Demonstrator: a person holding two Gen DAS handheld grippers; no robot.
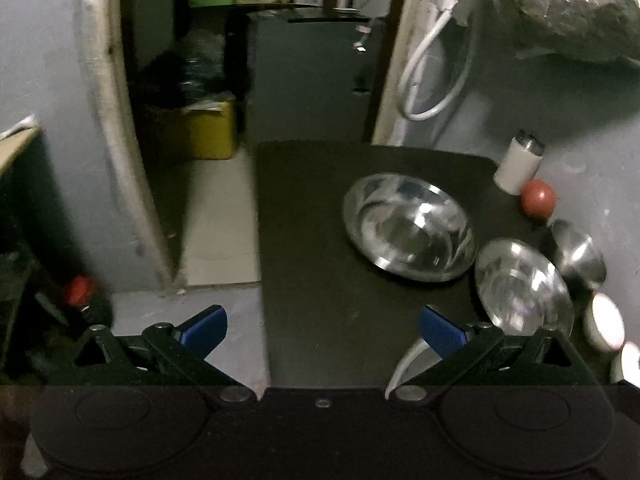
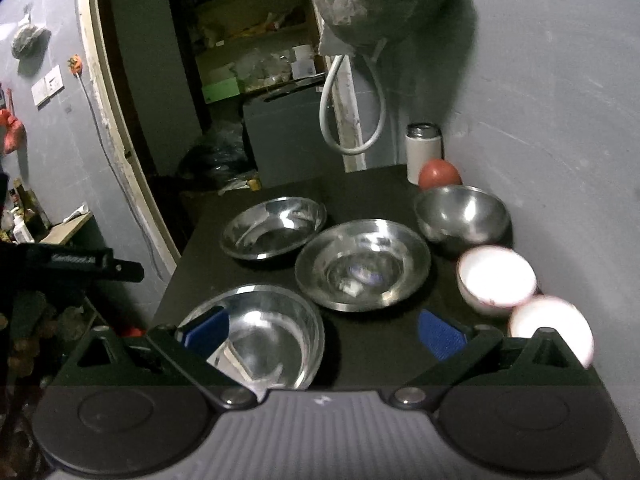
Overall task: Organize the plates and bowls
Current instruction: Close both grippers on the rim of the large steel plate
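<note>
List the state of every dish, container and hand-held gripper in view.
Left hand-held gripper: open, holding nothing.
Right hand-held gripper: open, holding nothing.
Near steel bowl: upright, empty.
Two steel plates: upright, empty, side by side.
Deep steel bowl: upright, empty.
Two white bowls: upright, unstacked.
White canister: standing, lid on.

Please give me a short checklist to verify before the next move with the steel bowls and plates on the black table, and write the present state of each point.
1. Right claw open: ok, blue pads wide apart.
2. Left claw open and holding nothing: ok.
3. Nearest steel bowl between the right claw's pads: not ok, it sits toward the left pad, off centre.
4. Two steel plates free to lift: ok, nothing lies in them.
5. White bowls safe from the claw: cannot tell, blurred and near the right pad.
6. Black table has bare space for stacking: ok, left part is bare.
</note>
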